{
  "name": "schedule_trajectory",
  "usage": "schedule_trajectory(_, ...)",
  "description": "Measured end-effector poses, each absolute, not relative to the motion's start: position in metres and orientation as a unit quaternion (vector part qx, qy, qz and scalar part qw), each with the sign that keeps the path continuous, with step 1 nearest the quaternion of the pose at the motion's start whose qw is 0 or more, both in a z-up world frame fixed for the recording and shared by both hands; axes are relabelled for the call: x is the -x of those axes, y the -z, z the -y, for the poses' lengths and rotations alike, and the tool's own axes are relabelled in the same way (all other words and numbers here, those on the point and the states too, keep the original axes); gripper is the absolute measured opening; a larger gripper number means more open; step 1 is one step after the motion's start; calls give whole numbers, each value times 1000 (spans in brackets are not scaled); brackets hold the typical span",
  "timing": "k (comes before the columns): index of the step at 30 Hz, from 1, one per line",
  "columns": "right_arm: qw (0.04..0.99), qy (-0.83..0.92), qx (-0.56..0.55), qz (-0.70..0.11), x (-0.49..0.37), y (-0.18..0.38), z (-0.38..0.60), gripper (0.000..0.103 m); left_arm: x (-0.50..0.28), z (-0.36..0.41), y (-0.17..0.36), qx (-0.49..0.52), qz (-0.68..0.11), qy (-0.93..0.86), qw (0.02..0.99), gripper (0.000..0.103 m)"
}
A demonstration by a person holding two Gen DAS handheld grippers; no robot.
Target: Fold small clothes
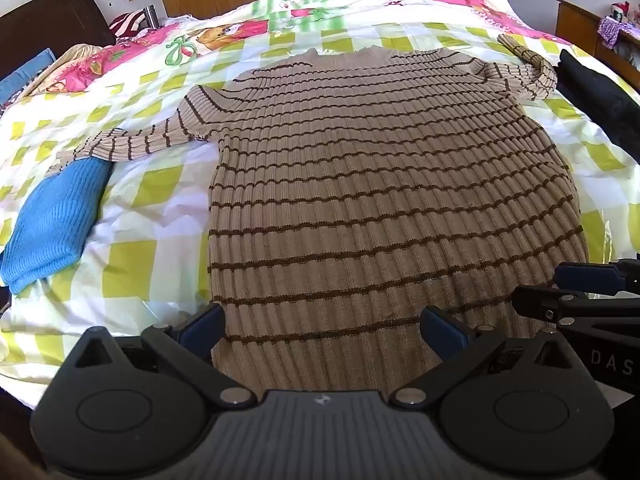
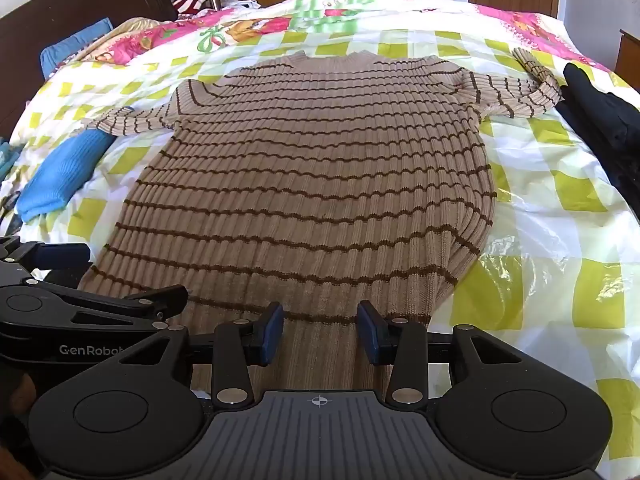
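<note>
Sweater: a tan striped sweater [image 1: 384, 184] lies flat on the checked bedspread [image 1: 132, 264], sleeves out, hem nearest, ready for folding.
Left gripper [image 1: 322, 330]: spread wide over the hem, holding nothing.
Right gripper [image 2: 320, 328]: half-spread astride the hem, seemingly not pinching.
Alongside: blue knit [image 1: 52, 224] at the left, apparently set aside.

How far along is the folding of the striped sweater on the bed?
Done: the striped sweater lies spread flat on the bed, sleeves out to both sides. A blue garment beside it looks already folded. In hand: the left gripper and the right gripper sit at the hem, jaws open. Left: no fold in the sweater yet; sleeves and body remain.
</note>
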State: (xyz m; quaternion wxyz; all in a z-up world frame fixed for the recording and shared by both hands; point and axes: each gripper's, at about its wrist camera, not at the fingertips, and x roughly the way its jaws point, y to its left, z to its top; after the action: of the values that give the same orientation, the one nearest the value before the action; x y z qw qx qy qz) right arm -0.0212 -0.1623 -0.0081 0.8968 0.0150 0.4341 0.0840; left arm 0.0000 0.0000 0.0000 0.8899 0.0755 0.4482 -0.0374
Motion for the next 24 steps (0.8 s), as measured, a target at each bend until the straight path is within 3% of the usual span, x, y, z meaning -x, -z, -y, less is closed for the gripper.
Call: schedule_trajectory(24,897,-83,-12,-434,24,8,162,40,1,2,0,-75,-448,39,890,103)
